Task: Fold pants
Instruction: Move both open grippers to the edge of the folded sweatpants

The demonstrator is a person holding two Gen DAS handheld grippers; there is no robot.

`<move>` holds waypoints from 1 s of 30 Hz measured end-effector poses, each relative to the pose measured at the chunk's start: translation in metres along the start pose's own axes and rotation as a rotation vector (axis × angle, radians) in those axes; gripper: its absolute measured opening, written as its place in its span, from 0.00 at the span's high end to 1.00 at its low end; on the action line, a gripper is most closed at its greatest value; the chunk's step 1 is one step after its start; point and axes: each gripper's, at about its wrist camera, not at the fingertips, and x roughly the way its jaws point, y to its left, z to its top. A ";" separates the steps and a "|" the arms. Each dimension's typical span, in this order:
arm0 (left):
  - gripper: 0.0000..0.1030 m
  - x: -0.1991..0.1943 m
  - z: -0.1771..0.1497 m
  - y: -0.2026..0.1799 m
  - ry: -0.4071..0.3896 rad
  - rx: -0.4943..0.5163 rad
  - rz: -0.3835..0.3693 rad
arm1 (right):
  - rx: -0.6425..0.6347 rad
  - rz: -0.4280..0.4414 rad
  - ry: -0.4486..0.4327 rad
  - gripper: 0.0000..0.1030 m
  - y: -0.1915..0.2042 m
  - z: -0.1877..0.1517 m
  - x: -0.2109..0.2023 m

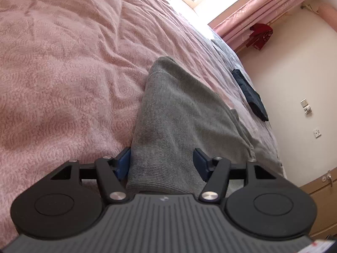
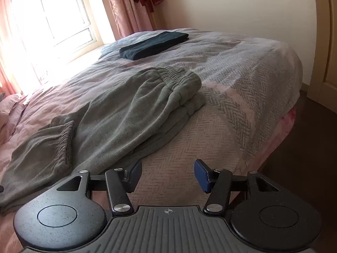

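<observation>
Pants [image 2: 118,109], grey, lie half folded and rumpled across the bed [image 2: 242,67]. We see the left gripper [image 1: 163,164] parted around a fabric edge without pinching, the right gripper [image 2: 167,175] parted and empty. Closing shallowly risks catching one layer, skewing the fold.

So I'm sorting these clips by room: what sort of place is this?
A bedroom, most likely in a home. A wide bed with pink and grey covers fills the view, pink curtains hang beside a bright window, and grey pants lie on the covers.
</observation>
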 end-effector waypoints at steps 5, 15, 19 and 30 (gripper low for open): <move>0.75 0.001 -0.002 -0.003 -0.029 0.009 0.041 | 0.032 -0.008 -0.005 0.49 -0.018 0.003 0.001; 0.85 -0.036 -0.009 -0.215 -0.227 0.528 0.124 | 0.112 -0.064 -0.098 0.49 -0.083 0.035 -0.008; 0.85 -0.018 -0.045 -0.325 -0.250 0.722 -0.022 | 0.156 -0.074 -0.141 0.49 -0.111 0.053 -0.013; 0.64 0.102 -0.137 -0.425 -0.048 0.912 -0.264 | 0.202 -0.071 -0.168 0.49 -0.163 0.074 -0.006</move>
